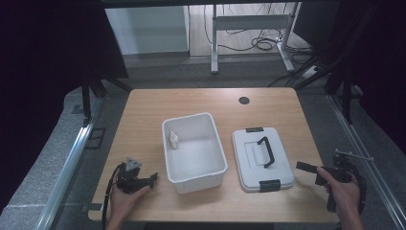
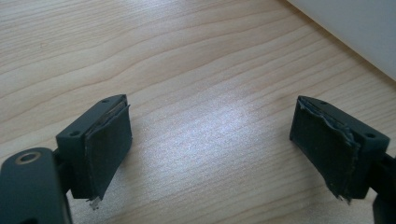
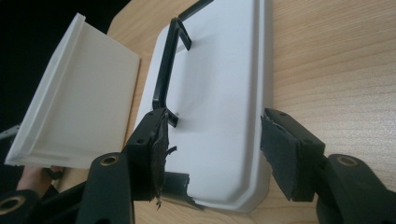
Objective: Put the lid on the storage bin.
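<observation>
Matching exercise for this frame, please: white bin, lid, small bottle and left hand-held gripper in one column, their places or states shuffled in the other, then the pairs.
Things:
1. white bin
2. lid
3. small bottle
4. left hand-held gripper

Places or states:
A. flat on the table, right of the bin, black handle on top
B. open, empty, low over the wood near the table's front left
C. inside the bin, at its left wall
D. uncovered, at the middle of the table

Pairs: 1-D, 2-A, 3-C, 4-B
</observation>
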Tool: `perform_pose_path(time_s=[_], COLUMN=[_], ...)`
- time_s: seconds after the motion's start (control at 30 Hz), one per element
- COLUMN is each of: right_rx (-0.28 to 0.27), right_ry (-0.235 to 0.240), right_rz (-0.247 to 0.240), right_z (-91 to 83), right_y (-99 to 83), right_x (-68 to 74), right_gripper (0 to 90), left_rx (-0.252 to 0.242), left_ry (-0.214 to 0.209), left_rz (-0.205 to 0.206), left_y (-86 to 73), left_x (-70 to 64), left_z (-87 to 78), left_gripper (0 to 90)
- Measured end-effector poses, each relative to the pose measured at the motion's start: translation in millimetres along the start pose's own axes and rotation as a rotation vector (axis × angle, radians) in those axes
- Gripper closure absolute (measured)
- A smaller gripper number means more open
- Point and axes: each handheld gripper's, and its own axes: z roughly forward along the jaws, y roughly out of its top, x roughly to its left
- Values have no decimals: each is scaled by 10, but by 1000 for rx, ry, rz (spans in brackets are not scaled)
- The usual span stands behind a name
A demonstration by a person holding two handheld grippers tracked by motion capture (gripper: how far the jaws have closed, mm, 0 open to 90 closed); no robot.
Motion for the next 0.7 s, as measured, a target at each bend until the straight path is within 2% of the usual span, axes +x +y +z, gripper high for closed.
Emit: perform_pose_path(time_s=[0.27, 0.4, 0.7], right_rx=[-11, 4, 9], right_ry=[-25, -34, -38], right_rz=[-13, -13, -1], right_z=[-13, 10, -21], right_y=[32, 34, 9], right_x=[67, 110, 55], right_gripper=[423, 423, 423], left_rx=[-4, -5, -3], left_ry=[-1, -1, -3], left_rz=[3, 3, 4], left_y=[-17, -17, 0], left_x=[8, 9, 22], left_z=[-18, -17, 0], left_gripper=[153, 153, 144])
